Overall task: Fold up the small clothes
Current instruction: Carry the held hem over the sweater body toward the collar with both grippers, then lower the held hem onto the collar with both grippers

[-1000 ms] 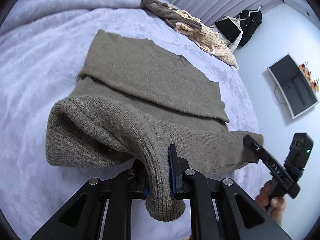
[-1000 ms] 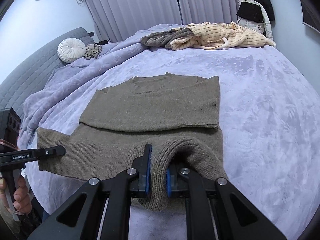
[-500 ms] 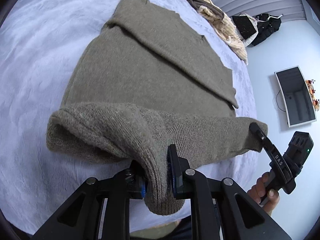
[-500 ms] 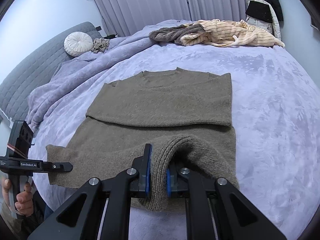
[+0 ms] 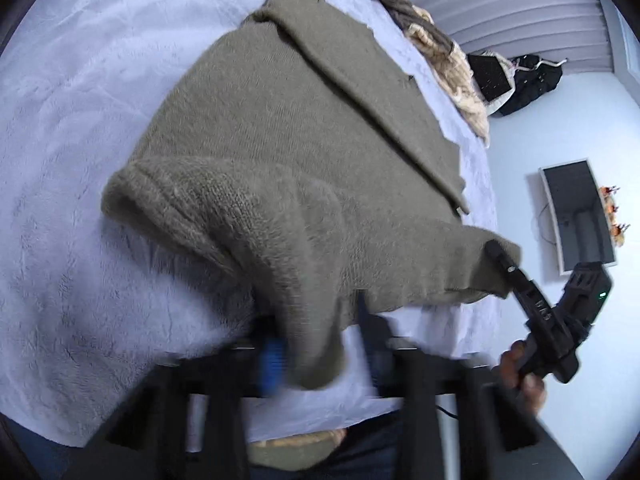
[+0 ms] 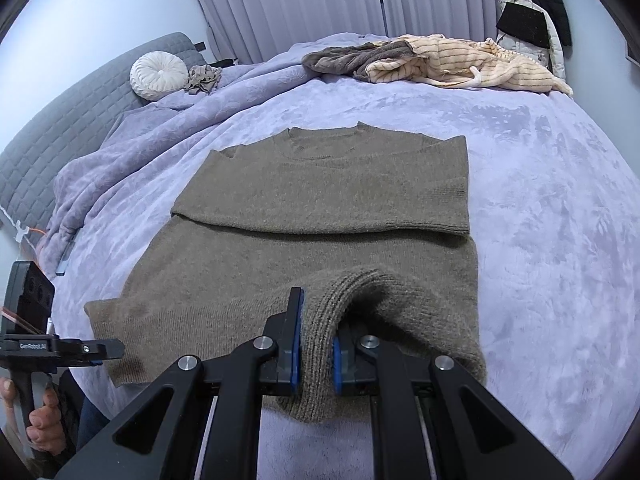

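An olive-brown knit sweater (image 6: 320, 200) lies flat on the lavender bed, sleeves folded across the chest. It also shows in the left wrist view (image 5: 300, 128). My right gripper (image 6: 316, 354) is shut on the ribbed hem near the sweater's right corner. My left gripper (image 5: 320, 348) is blurred; its jaws stand wide apart with the left hem corner hanging loosely between them. In the right wrist view the left gripper (image 6: 116, 350) sits at the hem's left corner. In the left wrist view the right gripper (image 5: 500, 252) holds the far hem corner.
A pile of striped cream and brown clothes (image 6: 432, 62) lies at the far end of the bed. A round white cushion (image 6: 159, 75) rests on a grey sofa (image 6: 60, 120) at left. Dark coats (image 6: 536, 12) hang at right. The bed's near edge is just below the hem.
My left gripper's jaws have spread apart from the hem they were clamping, and the left view is blurred from motion. The right gripper keeps its hold.
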A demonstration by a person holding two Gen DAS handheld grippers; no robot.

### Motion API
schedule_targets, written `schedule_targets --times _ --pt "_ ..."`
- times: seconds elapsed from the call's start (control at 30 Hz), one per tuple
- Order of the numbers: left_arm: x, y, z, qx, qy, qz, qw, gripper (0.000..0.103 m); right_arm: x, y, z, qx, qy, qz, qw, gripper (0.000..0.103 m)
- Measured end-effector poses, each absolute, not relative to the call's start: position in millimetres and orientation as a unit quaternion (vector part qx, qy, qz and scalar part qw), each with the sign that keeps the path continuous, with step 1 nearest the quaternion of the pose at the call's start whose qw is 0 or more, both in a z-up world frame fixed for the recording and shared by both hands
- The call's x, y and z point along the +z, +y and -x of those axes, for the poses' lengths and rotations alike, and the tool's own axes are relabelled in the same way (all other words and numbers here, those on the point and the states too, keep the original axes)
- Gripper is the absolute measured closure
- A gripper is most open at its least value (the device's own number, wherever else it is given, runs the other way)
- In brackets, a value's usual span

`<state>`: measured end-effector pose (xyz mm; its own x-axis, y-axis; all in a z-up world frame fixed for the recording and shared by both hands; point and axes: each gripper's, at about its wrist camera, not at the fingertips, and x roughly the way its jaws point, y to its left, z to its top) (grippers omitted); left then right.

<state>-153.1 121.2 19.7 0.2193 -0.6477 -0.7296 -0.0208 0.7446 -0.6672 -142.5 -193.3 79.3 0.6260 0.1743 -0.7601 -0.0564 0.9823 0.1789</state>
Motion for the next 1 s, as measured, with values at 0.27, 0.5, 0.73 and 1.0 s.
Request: schedule_targets --times 0.27,0.5,0.73,1.0 --pt "69 120 159 -0.213 0.535 0.244 0.780 0.092 84 -194 144 0.064 0.422 -0.063 0.902 0.090" --pt "96 130 111 -0.213 0.500 0.229 0.808 0.092 93 -197 136 0.060 0.412 -0.078 0.906 0.090" --pt "121 102 82 -0.215 0.473 0.183 0.835 0.092 106 -206 118 0.048 0.406 -0.096 0.908 0.090" --pt "142 86 67 -0.217 0.446 0.161 0.853 0.092 119 -215 98 0.033 0.404 -0.108 0.908 0.090"
